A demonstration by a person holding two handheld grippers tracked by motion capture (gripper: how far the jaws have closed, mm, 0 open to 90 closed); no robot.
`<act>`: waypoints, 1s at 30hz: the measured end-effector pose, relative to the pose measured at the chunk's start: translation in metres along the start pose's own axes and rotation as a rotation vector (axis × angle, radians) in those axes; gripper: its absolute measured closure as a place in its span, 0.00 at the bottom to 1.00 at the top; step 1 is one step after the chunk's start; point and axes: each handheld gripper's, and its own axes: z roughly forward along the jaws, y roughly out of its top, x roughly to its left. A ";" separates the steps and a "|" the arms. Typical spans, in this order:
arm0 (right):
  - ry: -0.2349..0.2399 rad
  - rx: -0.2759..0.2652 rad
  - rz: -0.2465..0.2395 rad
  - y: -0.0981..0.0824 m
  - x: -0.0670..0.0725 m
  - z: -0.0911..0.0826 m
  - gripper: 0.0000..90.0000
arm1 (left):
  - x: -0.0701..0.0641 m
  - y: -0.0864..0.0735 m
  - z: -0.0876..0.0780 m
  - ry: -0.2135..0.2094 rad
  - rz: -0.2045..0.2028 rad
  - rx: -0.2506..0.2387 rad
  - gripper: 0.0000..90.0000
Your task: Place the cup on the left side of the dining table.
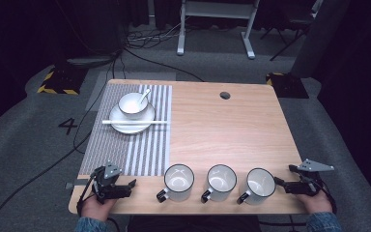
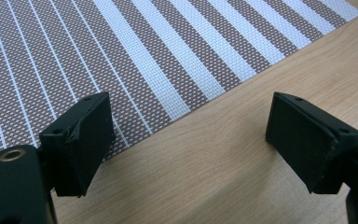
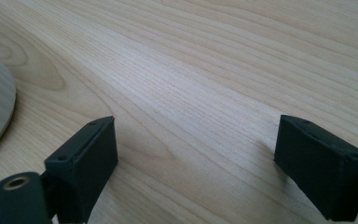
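One wooden counter [image 1: 222,130], with a striped placemat [image 1: 140,145] covering its left part. On the far end of the placemat sits a white plate [image 1: 125,126] carrying a white bowl [image 1: 133,104]; a white spoon [image 1: 144,96] stands in the bowl, and a pale chopstick [image 1: 135,122] lies across the plate's near rim.

Three white mugs stand in a row along the near edge of the counter, dark-rimmed, all upright, each handle pointing toward the near left: left mug [image 1: 178,181], middle mug [image 1: 221,181], right mug [image 1: 260,184]. They stand near one another without touching.

The left claw [image 1: 125,186] is held low at the near left corner, just beside the placemat's near edge and left of the left mug, apart from it. In the left gripper view its jaws stand wide apart over the placemat's edge and bare wood, nothing between them.

The right claw [image 1: 281,183] is held low at the near right corner, its tips just beside the right mug; contact cannot be told. In the right gripper view its jaws stand wide apart over bare wood, holding nothing, with a pale rounded edge at the picture's left.
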 end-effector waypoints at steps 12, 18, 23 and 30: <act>-0.010 -0.007 -0.009 0.000 0.002 -0.001 0.16 | 0.001 0.000 0.000 0.013 0.006 0.000 0.17; 0.003 -0.024 -0.041 0.005 0.009 -0.016 0.16 | 0.001 0.000 -0.001 0.014 0.006 0.000 0.17; 0.018 -0.027 -0.036 0.010 0.014 -0.035 0.16 | 0.001 0.000 0.000 0.014 0.005 -0.001 0.17; 0.049 -0.053 -0.037 0.017 0.033 -0.062 0.16 | 0.000 0.000 0.000 0.008 0.002 0.003 0.17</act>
